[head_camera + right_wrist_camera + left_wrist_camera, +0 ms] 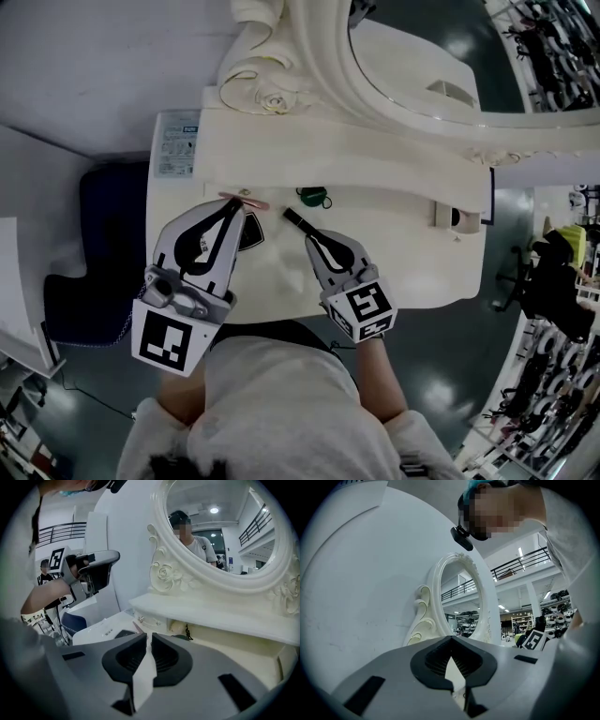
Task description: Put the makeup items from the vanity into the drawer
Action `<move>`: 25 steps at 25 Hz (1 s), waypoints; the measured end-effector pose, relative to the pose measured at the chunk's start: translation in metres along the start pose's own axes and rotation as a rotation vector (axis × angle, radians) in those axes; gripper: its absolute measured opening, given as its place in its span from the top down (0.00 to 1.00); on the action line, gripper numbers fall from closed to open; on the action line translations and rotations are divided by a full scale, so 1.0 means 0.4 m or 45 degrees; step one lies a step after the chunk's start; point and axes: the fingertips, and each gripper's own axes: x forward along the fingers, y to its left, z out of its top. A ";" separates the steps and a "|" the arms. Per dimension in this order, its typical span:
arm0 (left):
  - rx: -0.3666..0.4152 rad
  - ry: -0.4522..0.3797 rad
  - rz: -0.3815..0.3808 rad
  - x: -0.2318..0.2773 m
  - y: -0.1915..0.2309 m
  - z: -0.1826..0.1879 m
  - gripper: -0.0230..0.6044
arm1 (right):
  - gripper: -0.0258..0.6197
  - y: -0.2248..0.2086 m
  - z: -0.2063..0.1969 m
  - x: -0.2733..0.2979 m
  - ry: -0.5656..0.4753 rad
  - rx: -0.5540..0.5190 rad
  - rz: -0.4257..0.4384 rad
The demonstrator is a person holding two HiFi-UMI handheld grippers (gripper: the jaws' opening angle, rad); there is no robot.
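Observation:
The white vanity top [412, 253] holds a black stick [297, 220], a green item [314, 197], a pink pencil [246, 199] and a black compact [251, 234]. My left gripper [234, 206] is lifted above the compact and pencil with its jaws shut and empty; in the left gripper view [451, 640] it points up at the mirror frame [440, 602]. My right gripper [312, 240] is shut and empty, its tips just short of the stick's near end. The right gripper view [146, 639] shows the compact [123, 633], the pencil [138, 626] and the green item [180, 634] beyond its tips.
An oval mirror [412, 56] stands on a raised shelf [356, 141] at the back. A small drawer unit with a knob [140, 619] sits under the shelf. A printed card [176, 142] lies at the left end, and a dark blue seat [103, 244] stands beside the vanity.

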 end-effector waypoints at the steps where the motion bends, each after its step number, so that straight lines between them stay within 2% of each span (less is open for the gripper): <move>1: -0.002 0.005 -0.002 0.000 0.002 -0.005 0.94 | 0.92 0.001 -0.008 0.006 0.016 -0.004 0.003; 8: -0.020 0.018 -0.006 0.001 0.017 -0.029 0.94 | 0.90 -0.007 -0.051 0.039 0.113 -0.051 0.001; 10: -0.022 0.021 -0.006 0.002 0.021 -0.031 0.94 | 0.79 -0.012 -0.066 0.046 0.148 -0.057 0.002; 14: -0.025 0.016 -0.006 0.005 0.029 -0.030 0.94 | 0.75 -0.019 -0.093 0.062 0.221 -0.079 0.010; 25: -0.034 0.027 0.001 0.003 0.049 -0.047 0.94 | 0.72 -0.045 -0.157 0.100 0.340 -0.117 0.030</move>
